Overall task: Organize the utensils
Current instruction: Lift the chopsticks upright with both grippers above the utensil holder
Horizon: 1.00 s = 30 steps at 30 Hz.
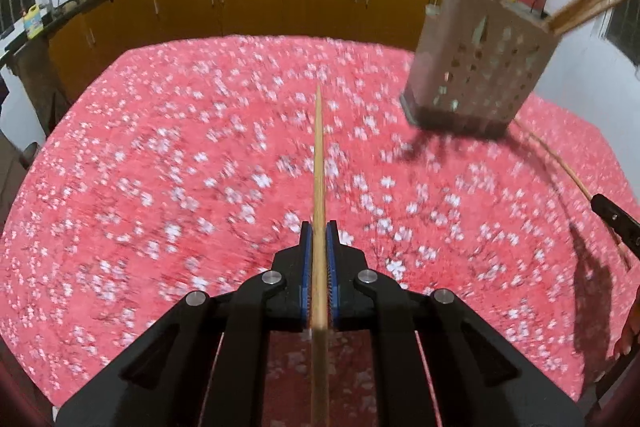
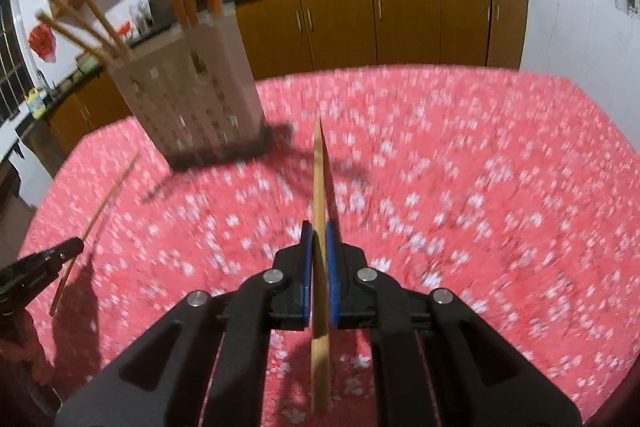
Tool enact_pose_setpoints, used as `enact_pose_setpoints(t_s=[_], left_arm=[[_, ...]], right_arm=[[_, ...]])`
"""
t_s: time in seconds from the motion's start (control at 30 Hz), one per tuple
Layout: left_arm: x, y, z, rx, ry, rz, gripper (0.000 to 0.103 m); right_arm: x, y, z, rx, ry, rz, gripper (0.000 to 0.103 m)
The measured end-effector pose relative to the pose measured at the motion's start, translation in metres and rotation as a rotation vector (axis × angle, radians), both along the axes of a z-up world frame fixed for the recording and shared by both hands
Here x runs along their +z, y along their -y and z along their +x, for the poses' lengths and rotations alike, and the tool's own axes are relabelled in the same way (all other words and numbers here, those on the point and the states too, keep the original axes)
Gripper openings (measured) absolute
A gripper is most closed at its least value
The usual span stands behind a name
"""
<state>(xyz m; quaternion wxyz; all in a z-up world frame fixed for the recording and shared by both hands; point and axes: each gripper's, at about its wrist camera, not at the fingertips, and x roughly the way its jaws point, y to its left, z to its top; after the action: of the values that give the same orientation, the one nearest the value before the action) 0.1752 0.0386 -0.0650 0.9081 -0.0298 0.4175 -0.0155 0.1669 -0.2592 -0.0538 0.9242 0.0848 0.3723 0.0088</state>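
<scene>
While a chopstick (image 1: 319, 163) is clamped mid-shaft by the left hand-held gripper (image 1: 319, 231), the utensil holder (image 1: 476, 67) sits ahead-right. Right view: right hand-held gripper (image 2: 319, 231) closed on another chopstick (image 2: 319, 167), holder (image 2: 196, 99) ahead-left. Judged light, stiff, slippery.

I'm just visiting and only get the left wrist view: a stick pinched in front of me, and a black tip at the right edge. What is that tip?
Observer: It is the right gripper. Its blue pads are shut on a second chopstick.
Operator: Where does that one point?
Observer: Its thin end aims at the cloth just right of the holder, not into it.
Operator: Is it gripped at the very end?
Observer: No, the thick end sticks out behind the jaws, toward the camera.
</scene>
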Motion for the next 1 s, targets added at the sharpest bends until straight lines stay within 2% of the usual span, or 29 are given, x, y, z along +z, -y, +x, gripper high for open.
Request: enact_pose_setpoints(t_s=[0.3,0.43,0.53,0.77,1.0], left_arm=[[0.077,-0.016,-0.015,-0.014,0.183,-0.091,0.008],[0.102,-0.013,-0.016,-0.034,0.256,-0.109,0.008],[0.112,-0.013,-0.015,-0.038,0.279,-0.112,0.007],[0.147,-0.002,-0.019,-0.082,0.356,-0.130,0.007],[0.191,0.030,-0.021,-0.156,0.476,-0.188,0.007]], right_arm=[[0.071,0.007,-0.017,-0.014,0.204,0.004,0.008],[0.090,0.008,-0.021,-0.016,0.261,-0.003,0.008],[0.100,0.009,-0.022,-0.010,0.285,-0.004,0.008],[0.146,0.008,-0.030,0.046,0.370,0.065,0.008],[0.207,-0.006,-0.041,0.121,0.530,0.131,0.008]])
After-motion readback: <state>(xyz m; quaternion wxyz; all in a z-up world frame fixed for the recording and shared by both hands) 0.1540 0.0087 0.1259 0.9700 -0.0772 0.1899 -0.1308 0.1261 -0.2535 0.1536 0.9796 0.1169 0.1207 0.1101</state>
